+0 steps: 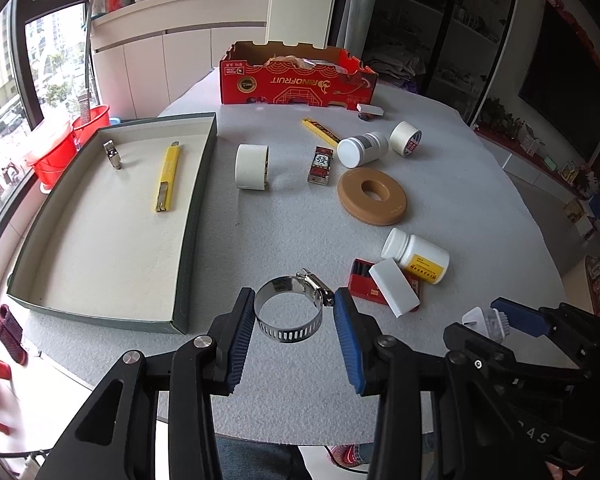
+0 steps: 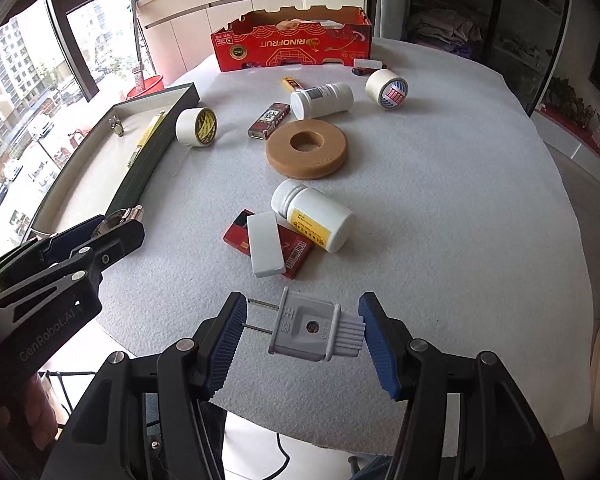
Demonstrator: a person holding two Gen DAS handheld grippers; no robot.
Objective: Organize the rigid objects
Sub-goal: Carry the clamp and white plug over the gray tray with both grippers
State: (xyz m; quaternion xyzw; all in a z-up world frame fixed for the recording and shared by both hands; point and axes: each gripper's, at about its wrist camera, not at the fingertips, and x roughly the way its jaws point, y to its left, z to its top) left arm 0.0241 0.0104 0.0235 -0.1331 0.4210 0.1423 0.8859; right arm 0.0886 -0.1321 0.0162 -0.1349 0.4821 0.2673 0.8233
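My left gripper (image 1: 294,300) is shut on a steel hose clamp (image 1: 290,307), its pads touching the band on the left and the screw housing on the right, just right of the green tray (image 1: 180,240). The tray holds a yellow utility knife (image 1: 168,174) and a small metal clip (image 1: 112,154). My right gripper (image 2: 302,322) is shut on a grey power plug (image 2: 306,330) held crosswise, prongs against the left pad, above the table's near edge. The left gripper (image 2: 112,228) shows in the right wrist view, and the right gripper (image 1: 500,316) in the left wrist view.
On the grey felt table (image 2: 440,200) lie a tan ring (image 2: 306,148), two white bottles (image 2: 314,216) (image 2: 322,100), two tape rolls (image 2: 196,126) (image 2: 386,88), a white block on a red box (image 2: 266,246), a small box (image 2: 268,120) and a red fruit carton (image 2: 292,42).
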